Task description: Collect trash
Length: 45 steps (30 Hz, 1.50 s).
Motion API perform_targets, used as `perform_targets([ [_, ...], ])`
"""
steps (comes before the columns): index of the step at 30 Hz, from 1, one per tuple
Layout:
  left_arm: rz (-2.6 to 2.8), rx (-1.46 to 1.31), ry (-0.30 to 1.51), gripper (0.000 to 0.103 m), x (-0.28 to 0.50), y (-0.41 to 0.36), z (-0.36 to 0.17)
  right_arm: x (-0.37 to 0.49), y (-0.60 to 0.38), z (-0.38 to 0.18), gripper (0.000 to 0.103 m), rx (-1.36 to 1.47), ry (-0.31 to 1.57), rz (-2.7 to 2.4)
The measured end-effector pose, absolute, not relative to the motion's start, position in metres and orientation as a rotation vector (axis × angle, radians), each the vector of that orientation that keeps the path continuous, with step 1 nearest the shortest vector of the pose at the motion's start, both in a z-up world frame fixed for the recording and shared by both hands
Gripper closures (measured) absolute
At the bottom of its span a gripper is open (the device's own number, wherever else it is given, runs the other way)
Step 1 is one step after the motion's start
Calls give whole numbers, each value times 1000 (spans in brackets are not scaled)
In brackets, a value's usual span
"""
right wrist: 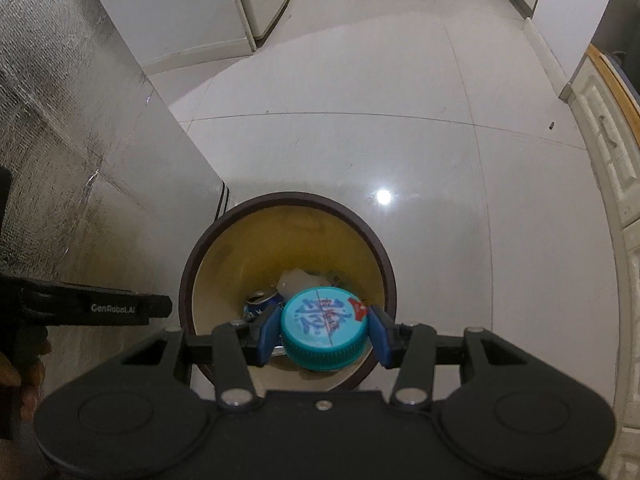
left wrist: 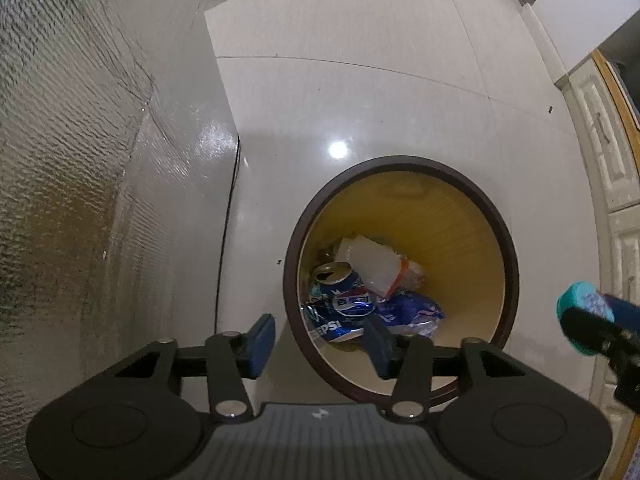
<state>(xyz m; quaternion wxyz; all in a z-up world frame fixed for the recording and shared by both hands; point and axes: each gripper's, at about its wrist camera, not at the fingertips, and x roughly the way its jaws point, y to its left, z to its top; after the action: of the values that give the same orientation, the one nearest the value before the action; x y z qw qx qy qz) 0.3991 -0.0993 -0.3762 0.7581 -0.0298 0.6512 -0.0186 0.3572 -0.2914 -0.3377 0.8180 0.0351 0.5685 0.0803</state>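
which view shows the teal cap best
The right wrist view: the teal cap sits centred, top printed face visible, between the right claw pads above the bin. The left wrist view catches it only edge-on at the right.

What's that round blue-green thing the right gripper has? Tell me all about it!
It's a teal lid, round, plastic-looking, with a ridged rim. Its flat top bears blue writing, a small red mark and a thin line across. The right gripper holds it by the rim, a blue finger pressing on each side, top facing the camera. It hangs over the open bin, above the trash inside. What is beneath the lid cannot be seen.
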Motion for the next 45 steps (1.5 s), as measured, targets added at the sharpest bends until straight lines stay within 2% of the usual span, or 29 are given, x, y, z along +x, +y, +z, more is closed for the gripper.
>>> perform_targets([
  [2, -44, -45, 1417, 45, 399, -100, -375, 357, -294, -337, 54, 95, 1194, 165],
  [4, -48, -34, 1413, 36, 399, -101, -373, 357, -296, -336, 45, 118, 1185, 165],
  [5, -49, -29, 1415, 34, 398, -102, -372, 356, -295, -337, 37, 123, 1181, 162],
  [7, -54, -19, 1419, 28, 397, -103, -371, 356, -295, -336, 36, 121, 1175, 163],
  [14, -38, -3, 1412, 16, 393, -101, -364, 356, -295, -334, 33, 101, 1212, 149],
  [21, -23, 4, 1388, 2, 388, -96, -350, 351, -299, -326, 17, 83, 1231, 130],
  [22, -26, 0, 1386, 1, 388, -95, -348, 351, -300, -324, 15, 85, 1228, 128],
  [24, -36, -6, 1382, 0, 387, -93, -340, 349, -302, -320, 4, 85, 1220, 121],
  [26, -40, -9, 1381, 0, 385, -93, -334, 346, -304, -315, 0, 85, 1212, 123],
  [37, -26, -13, 1307, 0, 367, -87, -281, 332, -309, -276, 0, 127, 1193, 126],
  [45, -72, -1, 1216, 0, 345, -96, -225, 311, -310, -226, 0, 158, 1147, 114],
])
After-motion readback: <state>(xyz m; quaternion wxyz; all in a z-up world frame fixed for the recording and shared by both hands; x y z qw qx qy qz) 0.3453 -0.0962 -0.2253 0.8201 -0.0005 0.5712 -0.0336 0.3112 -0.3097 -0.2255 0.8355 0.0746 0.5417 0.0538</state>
